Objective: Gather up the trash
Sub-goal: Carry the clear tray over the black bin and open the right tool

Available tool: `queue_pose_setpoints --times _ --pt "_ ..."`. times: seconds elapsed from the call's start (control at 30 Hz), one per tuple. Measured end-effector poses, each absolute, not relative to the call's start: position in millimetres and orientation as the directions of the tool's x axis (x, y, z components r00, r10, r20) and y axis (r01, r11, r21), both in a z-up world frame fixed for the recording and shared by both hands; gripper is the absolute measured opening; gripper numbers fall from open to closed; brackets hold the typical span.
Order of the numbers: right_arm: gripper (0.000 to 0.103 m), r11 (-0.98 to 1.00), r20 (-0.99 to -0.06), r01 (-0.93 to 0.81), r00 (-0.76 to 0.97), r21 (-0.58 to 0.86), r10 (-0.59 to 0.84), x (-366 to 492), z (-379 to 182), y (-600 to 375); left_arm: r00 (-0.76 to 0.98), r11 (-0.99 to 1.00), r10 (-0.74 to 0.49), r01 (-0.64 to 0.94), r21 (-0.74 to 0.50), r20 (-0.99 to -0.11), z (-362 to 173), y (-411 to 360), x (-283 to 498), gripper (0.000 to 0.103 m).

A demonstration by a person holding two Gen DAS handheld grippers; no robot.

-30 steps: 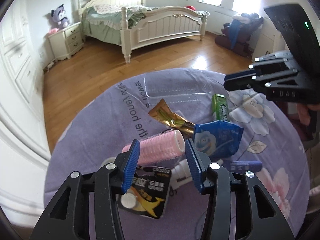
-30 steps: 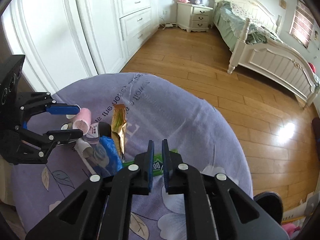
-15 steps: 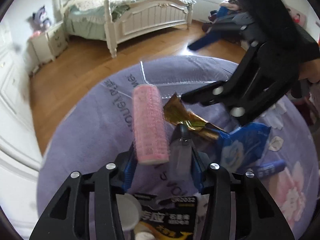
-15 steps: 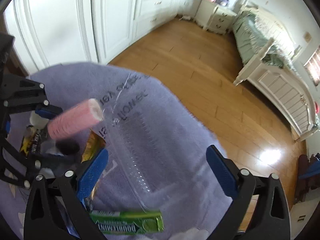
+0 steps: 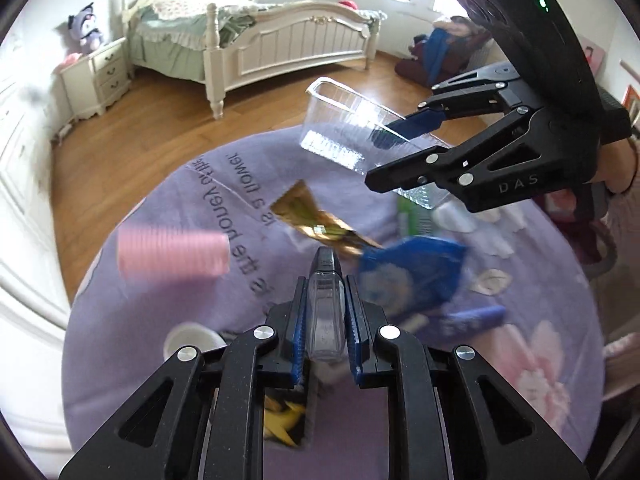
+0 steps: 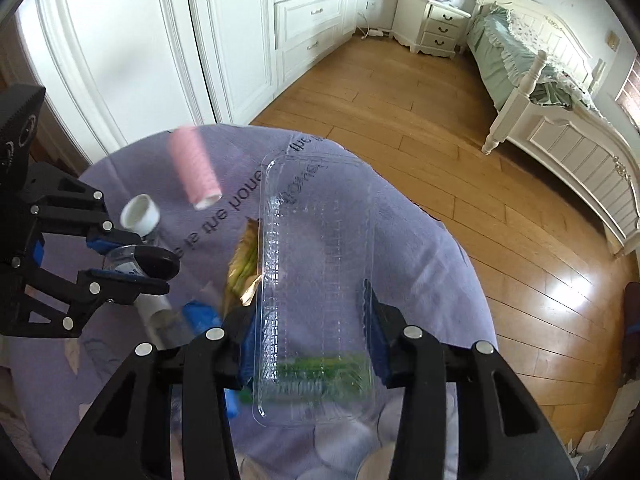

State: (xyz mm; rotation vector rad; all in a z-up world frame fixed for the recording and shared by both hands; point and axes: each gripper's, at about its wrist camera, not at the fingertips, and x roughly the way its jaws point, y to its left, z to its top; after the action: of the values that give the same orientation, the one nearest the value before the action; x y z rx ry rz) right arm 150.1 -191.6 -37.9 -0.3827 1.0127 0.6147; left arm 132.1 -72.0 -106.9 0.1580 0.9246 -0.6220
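While my left gripper [image 5: 325, 334] clamps tight on a small clear plastic bottle with a black cap [image 5: 326, 304], my right gripper [image 6: 313, 340], jaws just narrowing, squeezes a clear plastic clamshell tray [image 6: 316, 280] lifted over the round lilac-covered table [image 6: 420, 240]; pink hair roller [image 5: 172, 254] blurred, mid-air.

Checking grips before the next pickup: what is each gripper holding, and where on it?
Left gripper: small clear bottle, clamped across its body. Right gripper: clear plastic tray, held across its long sides near one end.
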Motion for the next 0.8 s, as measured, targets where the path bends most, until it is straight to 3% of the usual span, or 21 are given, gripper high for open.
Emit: queue_pose_setpoints --times 0.37,0.6,0.8 --pt "0.043 0.883 -0.819 -0.466 0.489 0.045 0.3 86 -11 -279 0.486 0.781 -0.488 0.613 -0.114 -0.725 -57 -125 73 0.018" --pt "0.043 0.993 -0.843 -0.114 0.535 -0.013 0.05 66 -42 -412 0.426 0.668 -0.563 0.739 -0.087 -0.708 -53 -251 87 0.018" --pt "0.043 0.993 -0.862 0.079 0.493 -0.093 -0.119 53 -75 -484 0.352 0.6 -0.6 0.792 -0.113 -0.719 -80 -361 111 0.018"
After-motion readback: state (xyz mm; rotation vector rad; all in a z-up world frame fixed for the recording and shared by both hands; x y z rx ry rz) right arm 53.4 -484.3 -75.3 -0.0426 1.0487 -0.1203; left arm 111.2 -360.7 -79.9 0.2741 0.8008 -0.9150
